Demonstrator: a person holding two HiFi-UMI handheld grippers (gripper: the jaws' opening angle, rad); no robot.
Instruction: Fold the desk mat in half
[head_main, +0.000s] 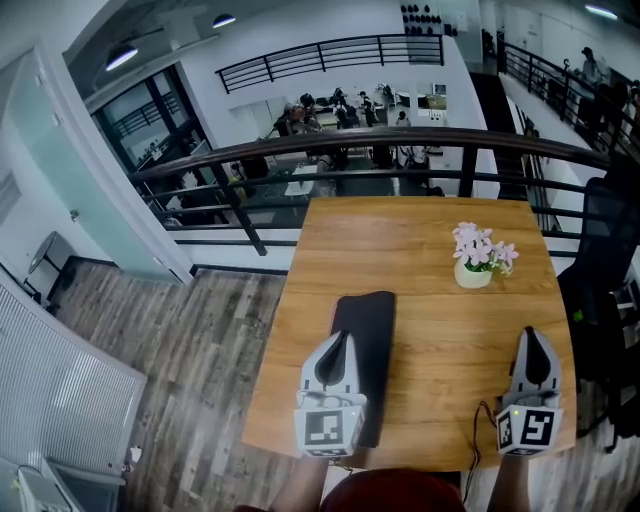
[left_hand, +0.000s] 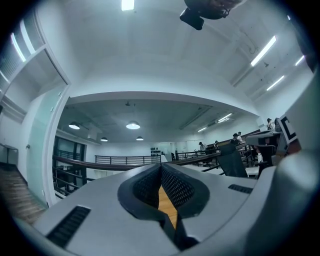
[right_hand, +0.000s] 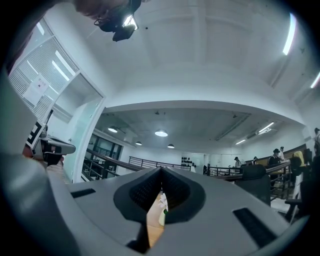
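The dark desk mat (head_main: 376, 340) lies as a narrow strip on the left half of the wooden table (head_main: 420, 235), running from mid-table to the near edge. My left gripper (head_main: 343, 336) hovers over the mat's left edge with its jaws pressed together and nothing between them. In the left gripper view the left gripper (left_hand: 161, 168) shows only a sliver of wood below the meeting pads. My right gripper (head_main: 530, 333) is over bare wood near the table's right front corner, also shut and empty. The right gripper (right_hand: 161, 173) points up and away from the table.
A small white pot of pink flowers (head_main: 474, 268) stands at the table's far right; the flowers (right_hand: 161, 206) also peek through below the right jaws. A dark railing (head_main: 400, 140) runs behind the table. A black chair (head_main: 612, 250) stands at the right.
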